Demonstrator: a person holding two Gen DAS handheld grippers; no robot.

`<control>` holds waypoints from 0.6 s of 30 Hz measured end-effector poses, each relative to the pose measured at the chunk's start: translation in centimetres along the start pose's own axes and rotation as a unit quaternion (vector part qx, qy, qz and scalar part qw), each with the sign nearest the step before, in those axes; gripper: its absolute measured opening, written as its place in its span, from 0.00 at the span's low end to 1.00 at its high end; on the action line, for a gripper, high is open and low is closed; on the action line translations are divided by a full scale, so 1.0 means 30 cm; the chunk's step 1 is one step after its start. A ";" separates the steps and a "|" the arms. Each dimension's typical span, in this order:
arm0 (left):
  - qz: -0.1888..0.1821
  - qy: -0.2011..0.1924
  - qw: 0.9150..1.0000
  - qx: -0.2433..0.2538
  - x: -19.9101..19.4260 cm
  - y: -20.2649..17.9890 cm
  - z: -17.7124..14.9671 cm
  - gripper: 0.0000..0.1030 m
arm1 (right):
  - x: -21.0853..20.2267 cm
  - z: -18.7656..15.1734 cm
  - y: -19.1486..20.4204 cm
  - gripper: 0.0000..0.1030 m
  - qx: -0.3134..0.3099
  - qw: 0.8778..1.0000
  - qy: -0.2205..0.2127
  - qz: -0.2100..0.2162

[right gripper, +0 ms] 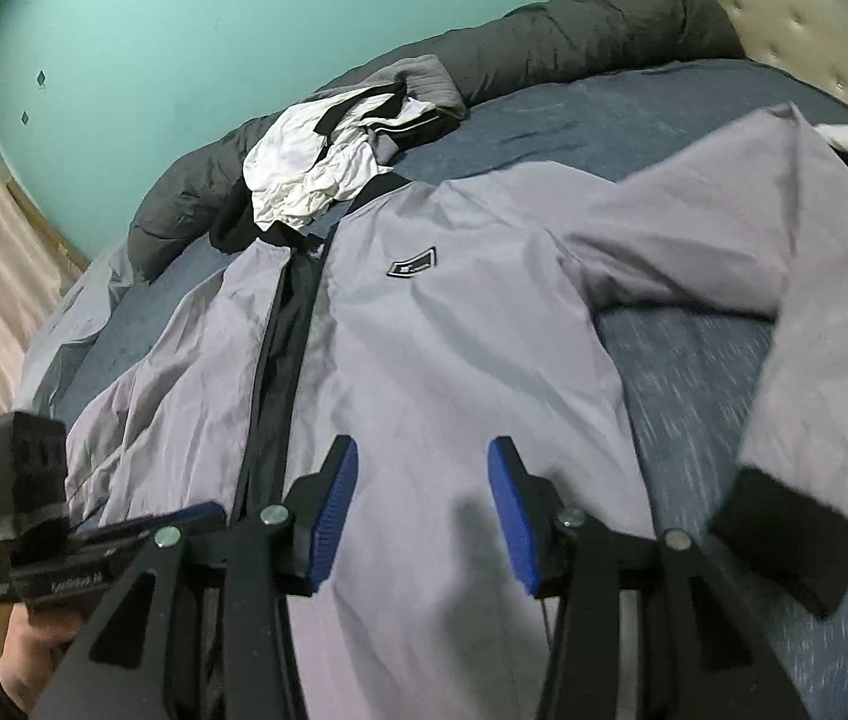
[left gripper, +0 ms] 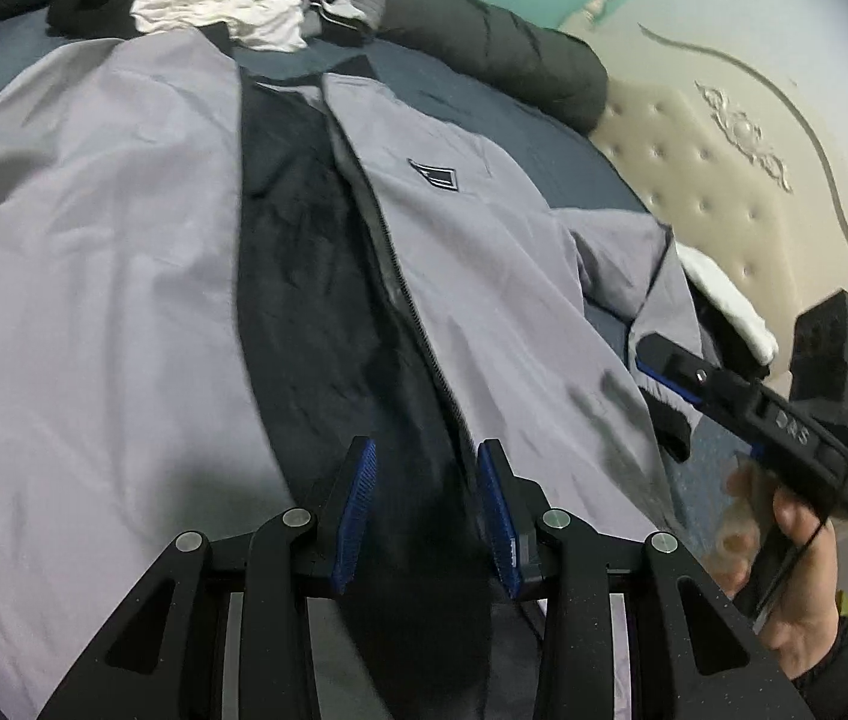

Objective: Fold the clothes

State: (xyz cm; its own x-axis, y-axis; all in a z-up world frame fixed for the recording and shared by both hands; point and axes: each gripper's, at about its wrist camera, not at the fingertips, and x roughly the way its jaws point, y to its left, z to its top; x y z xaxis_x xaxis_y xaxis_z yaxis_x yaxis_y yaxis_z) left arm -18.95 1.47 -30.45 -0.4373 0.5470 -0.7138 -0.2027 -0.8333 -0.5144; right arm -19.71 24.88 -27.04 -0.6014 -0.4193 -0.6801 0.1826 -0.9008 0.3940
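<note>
Bedroom with a teal wall and cream tufted headboard (left gripper: 694, 180), dark blue bedsheet (right gripper: 634, 114) as the work surface. Spread flat across it front-up: light grey zip-front jacket with dark fleecy lining (left gripper: 472, 252), unzipped, lining strip showing down the middle, small black chest patch (right gripper: 413, 264) on one panel. Sleeve with black ribbed cuff (right gripper: 790, 546) bent out toward 4 o'clock in the right wrist view, resting on the sheet. Crumpled white and black garment (right gripper: 315, 180) bunched just past the collar at 11 o'clock, dark puffy duvet roll (right gripper: 574, 42) behind that. Left gripper (left gripper: 427, 510) hanging over the open zip near the hem, jaws partly apart, nothing pinched as far as can be seen. Right gripper (right gripper: 422, 516) over the grey front panel, also released, pads clear of the fabric. Probably at the start of the fold, so: best to close the two front panels together first, then grab that stray sleeve near the cuff and bring it across the chest. Worth pinching only the top layer, and keeping the slippery shell flat while dragging.
</note>
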 end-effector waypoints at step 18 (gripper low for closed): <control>-0.026 0.028 0.999 0.016 0.080 -0.049 -0.043 0.06 | -0.035 -0.023 -0.113 0.48 0.051 0.998 -0.026 0.025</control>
State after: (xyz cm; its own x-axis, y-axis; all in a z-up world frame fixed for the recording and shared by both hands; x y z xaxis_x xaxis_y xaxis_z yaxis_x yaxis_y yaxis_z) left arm -18.57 4.10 -32.01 -0.3759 0.5918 -0.7131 -0.2525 -0.8058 -0.5356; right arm -19.16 28.30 -28.09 -0.6332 -0.4549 -0.6262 0.1344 -0.8614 0.4899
